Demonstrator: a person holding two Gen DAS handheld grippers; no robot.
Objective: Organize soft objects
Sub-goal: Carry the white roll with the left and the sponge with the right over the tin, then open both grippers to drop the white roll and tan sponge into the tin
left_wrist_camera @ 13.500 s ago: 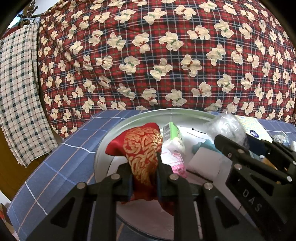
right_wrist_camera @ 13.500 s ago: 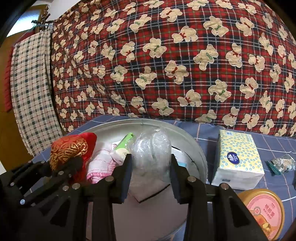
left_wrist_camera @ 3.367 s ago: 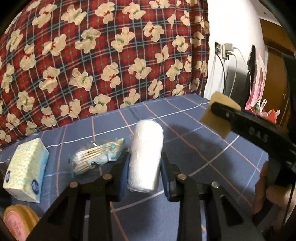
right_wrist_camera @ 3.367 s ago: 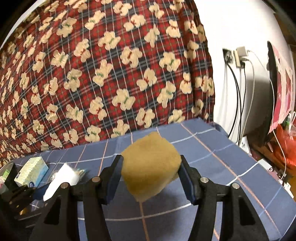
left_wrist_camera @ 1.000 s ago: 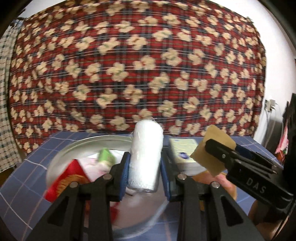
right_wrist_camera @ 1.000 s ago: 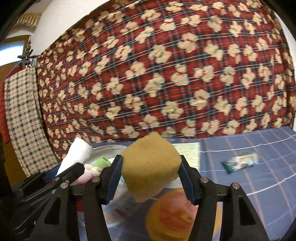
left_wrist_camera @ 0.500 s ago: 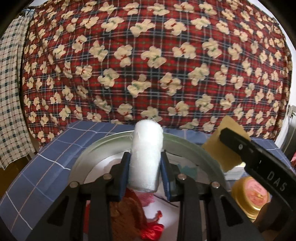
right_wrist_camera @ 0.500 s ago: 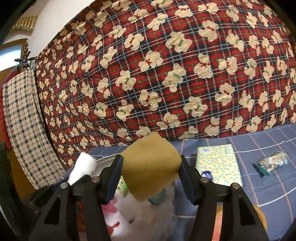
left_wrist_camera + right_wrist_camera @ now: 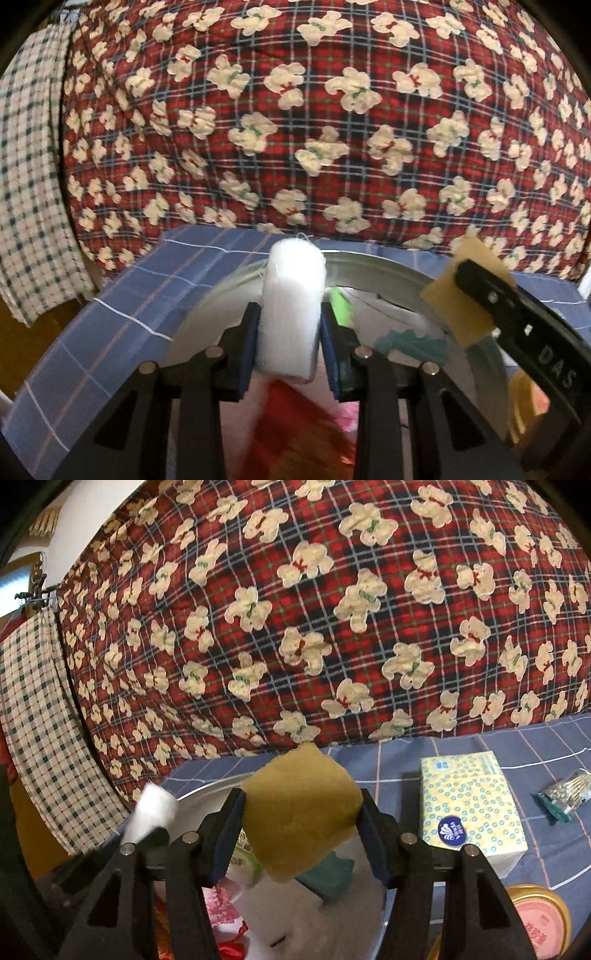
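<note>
My left gripper (image 9: 290, 325) is shut on a white cotton roll (image 9: 291, 306), held over the round metal basin (image 9: 476, 354). My right gripper (image 9: 301, 823) is shut on a tan sponge block (image 9: 299, 816), also above the basin (image 9: 201, 794). In the left wrist view the sponge (image 9: 454, 306) and the right gripper's finger show at the right. In the right wrist view the cotton roll (image 9: 153, 812) shows at the left. Inside the basin lie a red and gold pouch (image 9: 295, 435), a green item (image 9: 341, 306), a teal piece (image 9: 327, 877) and pink cloth (image 9: 221, 901).
A yellow tissue pack (image 9: 471, 805), a bag of cotton swabs (image 9: 565, 794) and a gold-lidded round tin (image 9: 539, 919) lie on the blue checked sheet right of the basin. A red bear-print quilt (image 9: 332, 609) rises behind. A checked cloth (image 9: 29, 184) hangs at the left.
Both grippers have carried their loads leftwards and come in over the basin, which now fills the lower view. The tin and tissue pack have slid to the right. Both grips are unchanged.
</note>
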